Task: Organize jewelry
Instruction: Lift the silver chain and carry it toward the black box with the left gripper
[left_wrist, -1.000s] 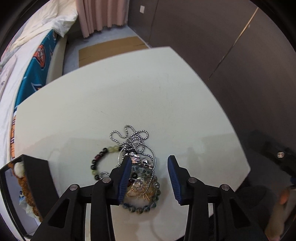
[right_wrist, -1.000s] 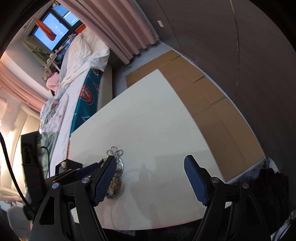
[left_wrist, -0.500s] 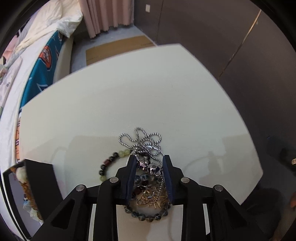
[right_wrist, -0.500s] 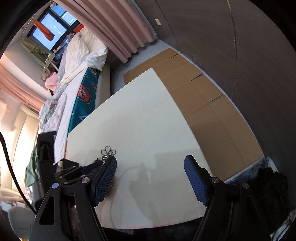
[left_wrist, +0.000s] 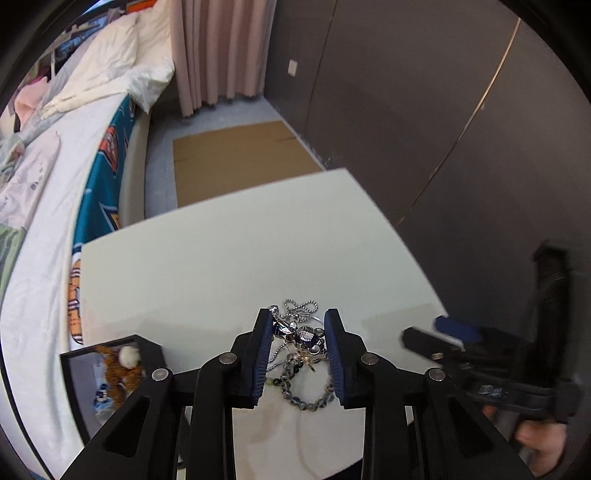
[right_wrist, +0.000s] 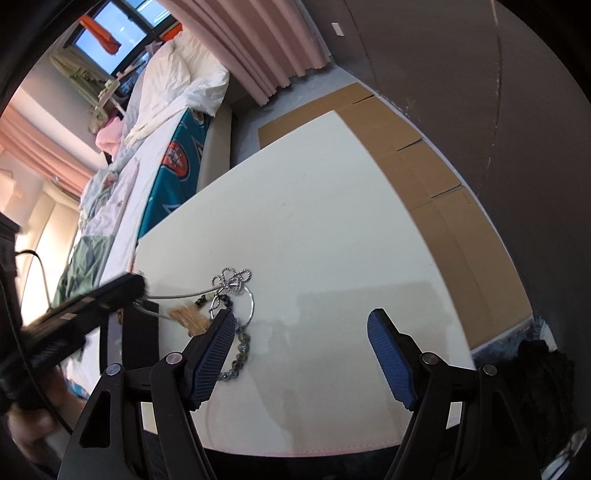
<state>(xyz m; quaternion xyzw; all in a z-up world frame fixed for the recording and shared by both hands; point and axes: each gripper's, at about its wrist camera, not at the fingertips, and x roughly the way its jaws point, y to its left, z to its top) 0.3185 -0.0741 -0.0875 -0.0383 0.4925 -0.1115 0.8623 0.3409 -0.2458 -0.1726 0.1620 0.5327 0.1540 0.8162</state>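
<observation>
The left claw (left_wrist: 298, 347) has its 2 pads closed on the charm bracelet (left_wrist: 301, 334) and holds it above the white desk (left_wrist: 229, 269). The silver chain (right_wrist: 232, 280) and the dark bead bracelet (left_wrist: 306, 395) lie on the desk below. The right claw (right_wrist: 301, 356) stands wide open, with nothing between its pads.

Jewelry pile on my desk, near its front edge.
I see the jewelry pile (left_wrist: 301, 354) on the desk (left_wrist: 229, 266), a box (left_wrist: 110, 363) at its left, the bed (left_wrist: 55, 184) beyond.
</observation>
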